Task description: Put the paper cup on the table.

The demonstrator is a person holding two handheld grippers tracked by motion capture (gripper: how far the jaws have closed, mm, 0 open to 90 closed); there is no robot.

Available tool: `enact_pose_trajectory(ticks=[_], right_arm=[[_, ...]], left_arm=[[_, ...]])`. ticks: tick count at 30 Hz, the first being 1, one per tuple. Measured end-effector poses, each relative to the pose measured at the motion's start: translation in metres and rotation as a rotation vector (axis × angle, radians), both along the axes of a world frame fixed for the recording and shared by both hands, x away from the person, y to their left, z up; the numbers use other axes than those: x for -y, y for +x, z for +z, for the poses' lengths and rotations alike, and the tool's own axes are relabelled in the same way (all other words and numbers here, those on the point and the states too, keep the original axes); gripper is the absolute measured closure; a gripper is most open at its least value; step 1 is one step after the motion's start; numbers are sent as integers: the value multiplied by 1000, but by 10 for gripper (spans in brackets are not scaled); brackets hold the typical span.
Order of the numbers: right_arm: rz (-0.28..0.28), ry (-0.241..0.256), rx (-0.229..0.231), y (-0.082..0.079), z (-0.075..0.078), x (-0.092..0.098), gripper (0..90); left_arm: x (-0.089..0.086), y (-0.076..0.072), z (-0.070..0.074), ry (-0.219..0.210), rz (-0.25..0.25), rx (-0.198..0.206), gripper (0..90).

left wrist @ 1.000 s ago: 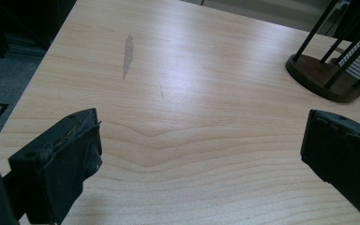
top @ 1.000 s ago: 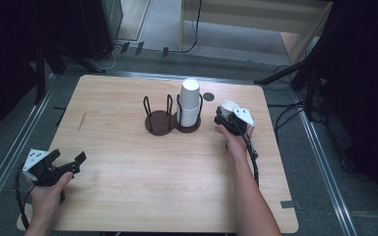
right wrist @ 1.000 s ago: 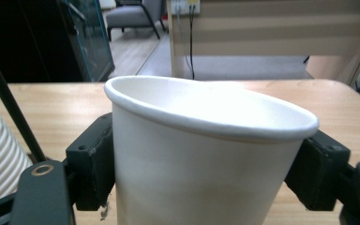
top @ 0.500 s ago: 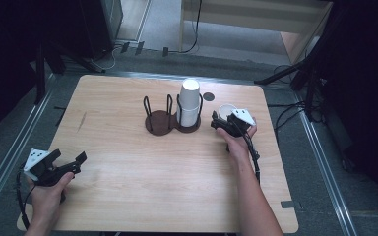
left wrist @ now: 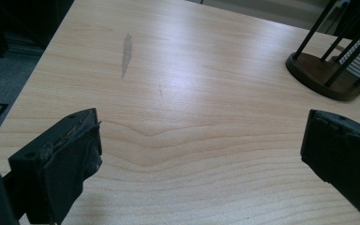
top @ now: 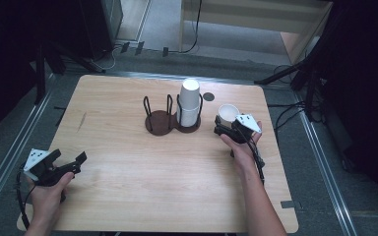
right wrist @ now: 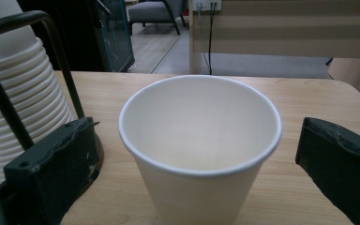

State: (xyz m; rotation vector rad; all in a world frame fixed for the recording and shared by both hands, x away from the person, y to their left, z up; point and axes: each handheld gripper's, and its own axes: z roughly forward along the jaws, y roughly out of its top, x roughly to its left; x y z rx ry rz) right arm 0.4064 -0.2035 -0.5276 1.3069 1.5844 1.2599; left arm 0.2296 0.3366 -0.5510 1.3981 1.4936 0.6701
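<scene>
While the left gripper point(top: 71, 162) waits idle and wide apart at the bench's point(top: 128, 196) near corner, the right gripper point(top: 222, 127), jaws spread, frames an upright white paper cup point(right wrist: 200, 140) beside the cup rack point(top: 172, 118); closing on it looks like the next move

black gripper point(top: 222, 129) — grey plate, seemingly scuffed pads point(right wrist: 70, 150)

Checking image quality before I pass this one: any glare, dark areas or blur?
High view: table evenly lit, surroundings nearly black. Left gripper view: soft glare on the wood, jaws blurred. Right gripper view: paper cup sharp between the open jaws, cup stack slightly soft.
</scene>
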Motion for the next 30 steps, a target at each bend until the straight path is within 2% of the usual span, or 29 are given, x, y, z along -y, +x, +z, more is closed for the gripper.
enact_pose_trajectory(ticks=[13, 16, 19, 30], right_arm=[[32, 4, 30, -38, 10, 17, 0], [32, 7, 36, -44, 11, 21, 0], [30, -10, 45, -52, 11, 27, 0], [7, 0, 55, -77, 8, 49, 0]], left_arm=[[0, 0, 0, 0, 7, -4, 0], [0, 0, 0, 2, 8, -4, 0], [0, 0, 0, 1, 11, -4, 0], [0, -1, 0, 0, 15, -4, 0]])
